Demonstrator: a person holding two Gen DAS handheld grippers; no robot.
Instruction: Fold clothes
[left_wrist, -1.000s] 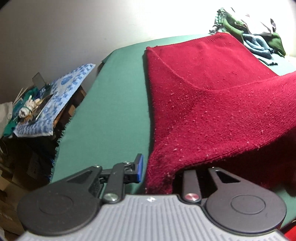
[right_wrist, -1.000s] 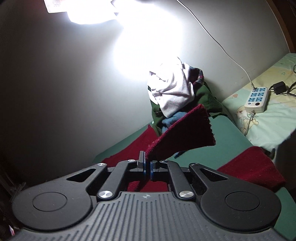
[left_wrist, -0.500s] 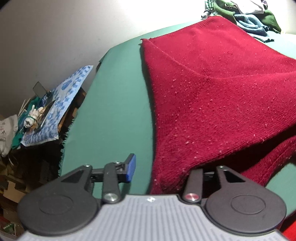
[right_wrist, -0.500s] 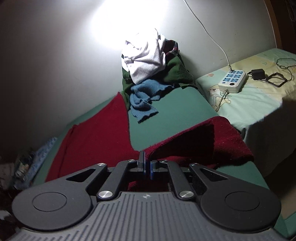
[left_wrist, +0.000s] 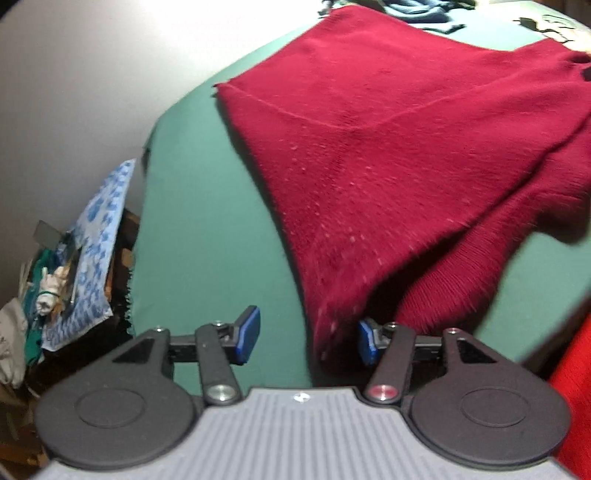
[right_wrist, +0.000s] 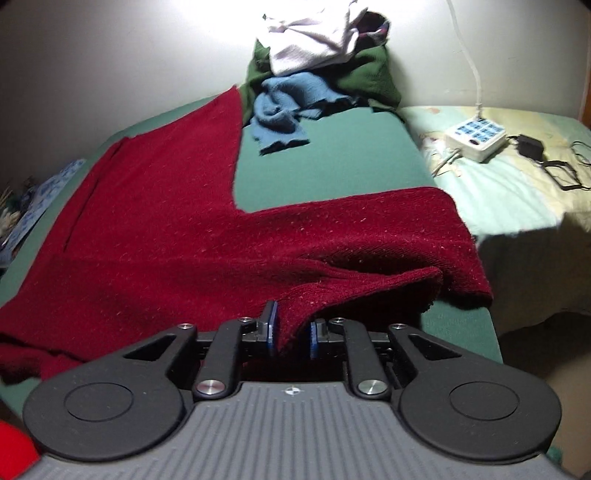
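- Now, left gripper (left_wrist: 308, 339): jaws wide apart and opening further than a second ago; a corner of the red sweater (left_wrist: 369, 155) hangs between the blue pads (left_wrist: 248, 332), resting against the right pad only and no longer pinched.
- Right gripper (right_wrist: 291, 332): jaws narrow but opening, where half a second ago they were clamped; a fold of the red sweater (right_wrist: 177, 236) sits between the pads, touching the left one.
- Red sweater: lies spread on the green table cover (right_wrist: 332, 162); the sleeve, held up in the air a second ago, is now laid down across the body near the right edge.
- Clothes pile (right_wrist: 317, 62): white, green and blue garments heaped at the far end by the wall, beyond the sweater.
- Power strip (right_wrist: 474, 136): on the pale bedsheet (right_wrist: 517, 199) beside the table.
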